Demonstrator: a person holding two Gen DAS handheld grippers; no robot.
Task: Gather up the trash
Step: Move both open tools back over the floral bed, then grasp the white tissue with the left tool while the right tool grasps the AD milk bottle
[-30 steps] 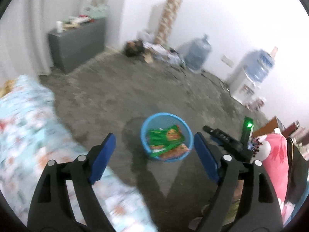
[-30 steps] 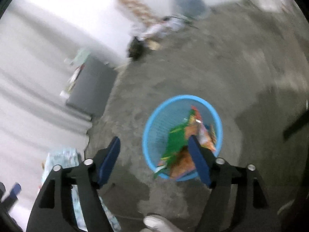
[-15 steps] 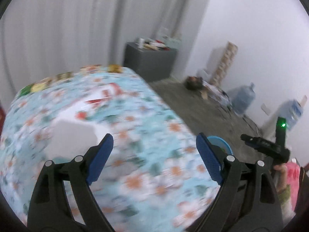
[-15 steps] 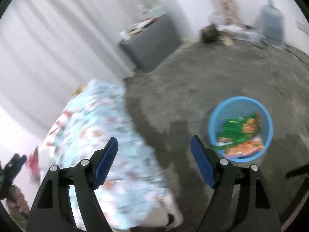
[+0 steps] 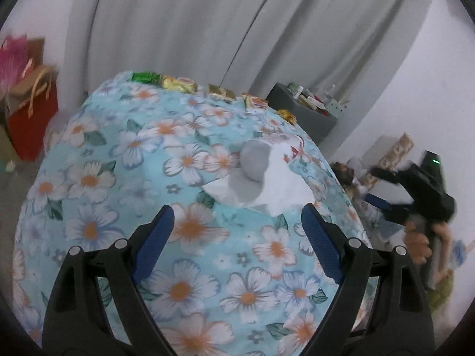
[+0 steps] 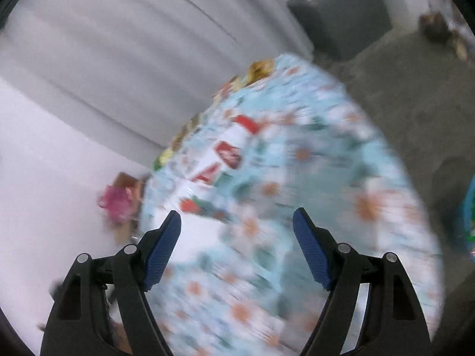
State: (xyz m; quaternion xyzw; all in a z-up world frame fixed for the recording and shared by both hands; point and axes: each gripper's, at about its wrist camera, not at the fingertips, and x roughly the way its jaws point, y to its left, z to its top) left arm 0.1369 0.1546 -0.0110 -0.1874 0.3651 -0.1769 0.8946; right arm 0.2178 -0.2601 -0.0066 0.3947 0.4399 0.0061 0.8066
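A table with a blue floral cloth (image 5: 190, 237) fills the left wrist view. A crumpled white tissue (image 5: 267, 184) lies on it just ahead of my open, empty left gripper (image 5: 237, 237). Several snack wrappers (image 5: 178, 83) line the table's far edge. My right gripper (image 6: 237, 237) is open and empty above the same table (image 6: 326, 178); this view is blurred, with red and white wrappers (image 6: 228, 151) on the cloth. The right gripper also shows at the right of the left wrist view (image 5: 415, 195). A sliver of the blue trash basket (image 6: 470, 207) shows at the right edge.
Grey curtains (image 5: 193, 29) hang behind the table. A grey cabinet (image 5: 305, 112) with clutter stands at the back right. A red gift bag (image 5: 29, 112) stands on the floor at the left. Grey floor (image 6: 415, 89) lies right of the table.
Both grippers have swung from the blue basket on the floor up and over to the floral table. The tissue has come close in front of the left gripper.
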